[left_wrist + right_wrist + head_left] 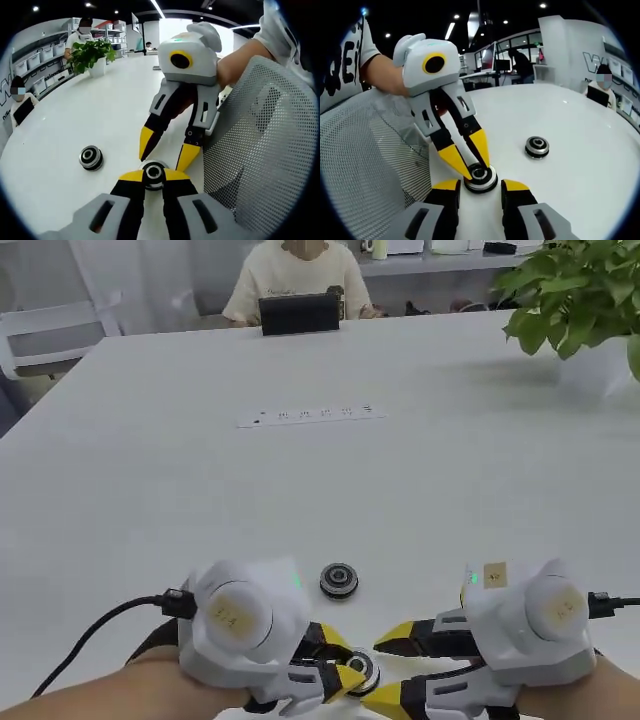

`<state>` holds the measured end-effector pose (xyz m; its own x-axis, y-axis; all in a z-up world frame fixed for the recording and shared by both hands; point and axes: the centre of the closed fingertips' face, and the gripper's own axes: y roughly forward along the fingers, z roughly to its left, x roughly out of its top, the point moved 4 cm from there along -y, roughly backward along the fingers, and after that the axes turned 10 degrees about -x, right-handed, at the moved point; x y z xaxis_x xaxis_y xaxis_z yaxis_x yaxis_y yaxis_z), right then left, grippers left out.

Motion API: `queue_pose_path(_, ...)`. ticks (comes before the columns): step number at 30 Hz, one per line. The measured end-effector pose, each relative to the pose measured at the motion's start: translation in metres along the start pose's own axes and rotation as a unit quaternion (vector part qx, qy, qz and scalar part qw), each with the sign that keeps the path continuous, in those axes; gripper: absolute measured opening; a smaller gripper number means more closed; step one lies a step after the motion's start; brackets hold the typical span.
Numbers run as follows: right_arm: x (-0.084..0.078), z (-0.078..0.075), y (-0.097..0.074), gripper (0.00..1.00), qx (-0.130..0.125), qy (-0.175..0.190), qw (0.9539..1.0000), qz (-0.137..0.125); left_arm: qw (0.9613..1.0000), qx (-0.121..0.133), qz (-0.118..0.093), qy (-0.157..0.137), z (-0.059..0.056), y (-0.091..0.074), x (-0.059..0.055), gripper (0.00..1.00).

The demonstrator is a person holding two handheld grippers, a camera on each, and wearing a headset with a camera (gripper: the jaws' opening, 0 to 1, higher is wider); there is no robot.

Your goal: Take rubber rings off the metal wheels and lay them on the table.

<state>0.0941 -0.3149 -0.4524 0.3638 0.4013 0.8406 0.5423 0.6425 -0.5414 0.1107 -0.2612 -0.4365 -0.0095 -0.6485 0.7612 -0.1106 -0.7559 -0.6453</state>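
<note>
A metal wheel with a black rubber ring [360,670] sits at the near table edge, and my left gripper [345,668] is shut on it. In the left gripper view the yellow tips of the left gripper [153,176] pinch this wheel [153,172] from both sides. My right gripper [383,668] faces it from the right and stands open. In the right gripper view the held wheel [480,178] lies just ahead of the spread tips of the right gripper [480,186]. A second ringed wheel [339,580] lies flat on the table [320,490] a little further out.
A white power strip [310,416] lies mid-table. A potted plant [575,290] stands at the far right. A person sits at the far side behind a dark screen [300,312]. A mesh chair back [260,150] is close behind the grippers.
</note>
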Motion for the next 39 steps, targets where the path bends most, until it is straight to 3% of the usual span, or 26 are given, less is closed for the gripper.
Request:
queue_pose_path(11, -0.002, 0.000, 0.003, 0.26, 0.002, 0.010, 0.9999, 0.001, 1.0000, 0.005, -0.001, 0.000, 0.000, 0.000, -0.001, 0.07)
queue_pose_path(26, -0.007, -0.002, -0.003, 0.22, 0.004, 0.052, 0.9986, -0.005, 1.0000, 0.008, -0.005, -0.002, 0.000, -0.001, -0.001, 0.07)
queue_pose_path(39, -0.010, 0.001, -0.006, 0.13, -0.002, 0.034, 0.9994, -0.001, 0.9999, 0.010, -0.006, -0.005, 0.000, -0.001, -0.001, 0.07)
